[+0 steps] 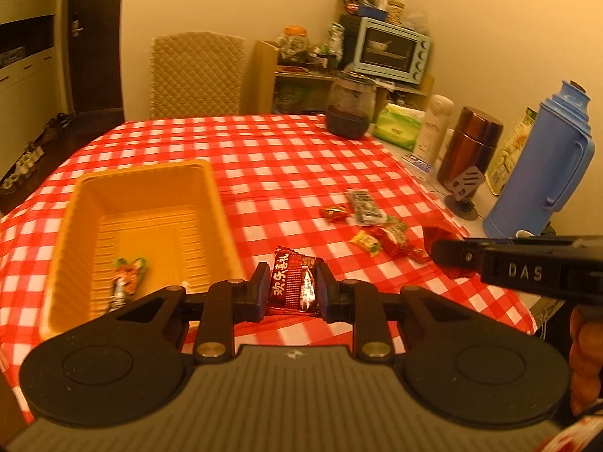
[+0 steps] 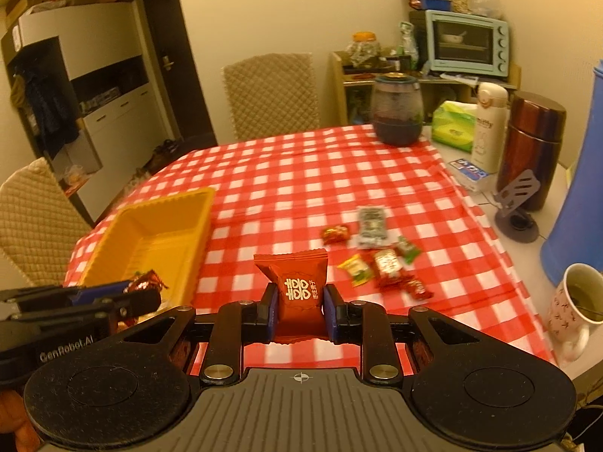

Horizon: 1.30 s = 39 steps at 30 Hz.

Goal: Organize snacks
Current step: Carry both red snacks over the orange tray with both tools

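Both grippers are hanging above the table, each with a snack pinched between its fingers. The left gripper (image 1: 293, 286) is squeezing a dark red wafer packet (image 1: 293, 282) with white characters down its front, the packet standing upright between the pads. Just beside it, to its left, the yellow tray (image 1: 81, 196) is sitting on the red and white checked tablecloth (image 1: 286, 150), with one small green and orange wrapped snack (image 1: 126, 280) lying in its near corner.

The right gripper (image 2: 300, 310) is clamping a plain red candy pouch (image 2: 297, 286) printed with a white double emblem, its crimped top edge sticking up above the fingers. From this side the left gripper (image 2: 145, 293) is showing at the lower left, over the near end of the tray (image 2: 203, 218).

Further out on the cloth, well apart from the tray, a small pile of loose snacks (image 2: 377, 260) is waiting: a grey packet, a yellow one, a green one and several red candies lying close together, some touching.

Along the right edge of the table a blue thermos jug (image 1: 542, 165), a brown steel flask (image 1: 471, 147) and a mug (image 2: 573, 305) are standing off the cloth.
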Available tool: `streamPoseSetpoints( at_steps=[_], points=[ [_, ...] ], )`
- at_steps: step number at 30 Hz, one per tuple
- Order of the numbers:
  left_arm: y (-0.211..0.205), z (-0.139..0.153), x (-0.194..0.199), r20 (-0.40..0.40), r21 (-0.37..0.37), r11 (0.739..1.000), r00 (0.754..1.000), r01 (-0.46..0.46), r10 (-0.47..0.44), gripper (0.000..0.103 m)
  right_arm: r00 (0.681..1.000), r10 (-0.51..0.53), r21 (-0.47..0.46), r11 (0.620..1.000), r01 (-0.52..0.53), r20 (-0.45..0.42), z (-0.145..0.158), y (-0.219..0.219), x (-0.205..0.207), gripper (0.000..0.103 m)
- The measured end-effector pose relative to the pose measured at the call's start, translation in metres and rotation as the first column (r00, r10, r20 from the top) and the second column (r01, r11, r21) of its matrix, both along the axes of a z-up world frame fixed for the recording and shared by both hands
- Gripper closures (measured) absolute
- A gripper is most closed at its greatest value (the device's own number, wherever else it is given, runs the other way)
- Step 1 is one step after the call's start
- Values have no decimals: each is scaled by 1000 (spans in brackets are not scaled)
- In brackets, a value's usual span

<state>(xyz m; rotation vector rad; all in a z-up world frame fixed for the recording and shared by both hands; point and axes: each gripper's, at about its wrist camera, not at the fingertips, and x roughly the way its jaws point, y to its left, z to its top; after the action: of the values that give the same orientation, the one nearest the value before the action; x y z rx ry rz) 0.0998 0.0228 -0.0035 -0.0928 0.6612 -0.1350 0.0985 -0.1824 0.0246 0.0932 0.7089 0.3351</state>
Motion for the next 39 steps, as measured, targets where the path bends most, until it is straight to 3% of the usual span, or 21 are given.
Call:
streamPoseSetpoints(
  at_steps=[20, 39],
  points=[
    [75, 5, -37, -4, 8, 988, 988, -154, 155, 80, 990, 141, -21, 990, -141, -18, -12, 85, -17, 78],
    [133, -8, -7, -36, 5, 969, 968, -248, 249, 80, 975, 217, 4, 976, -217, -44, -29, 149, 34, 78]
  ],
)
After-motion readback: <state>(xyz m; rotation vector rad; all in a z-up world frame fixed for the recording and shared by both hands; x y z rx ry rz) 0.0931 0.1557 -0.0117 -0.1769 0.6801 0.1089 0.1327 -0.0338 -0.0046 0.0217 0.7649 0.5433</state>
